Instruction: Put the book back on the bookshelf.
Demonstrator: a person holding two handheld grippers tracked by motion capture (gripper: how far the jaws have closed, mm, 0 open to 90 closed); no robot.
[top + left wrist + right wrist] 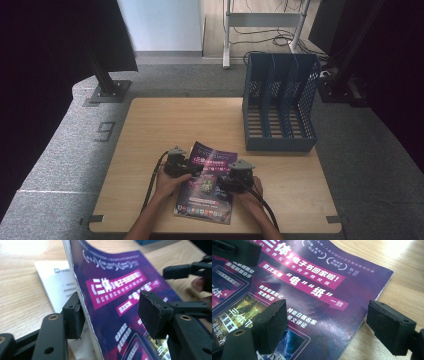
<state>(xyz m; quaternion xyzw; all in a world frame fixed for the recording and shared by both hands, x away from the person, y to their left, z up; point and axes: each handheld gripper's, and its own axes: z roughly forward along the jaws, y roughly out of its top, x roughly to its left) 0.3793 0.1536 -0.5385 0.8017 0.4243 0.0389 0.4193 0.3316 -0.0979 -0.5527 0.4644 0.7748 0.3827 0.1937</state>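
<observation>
Toward the six o'clock edge of the wooden table (150, 130), a purple magazine (206, 187) lies with both hands on it. Left gripper (192, 167), at the magazine's nine o'clock side, straddles the raised cover: in the left gripper view one pad rests against the cover's underside edge, the other stands off the printed face, so the jaws are fairly wide with the cover (117, 290) between them, not clamped. A white sheet (53, 280) lies beneath. Right gripper (222, 181), at the three o'clock side, has its jaws apart; its own view shows one pad over the cover, the other over bare wood beyond the corner. A blue file rack (280, 102) stands at one o'clock, well apart.
</observation>
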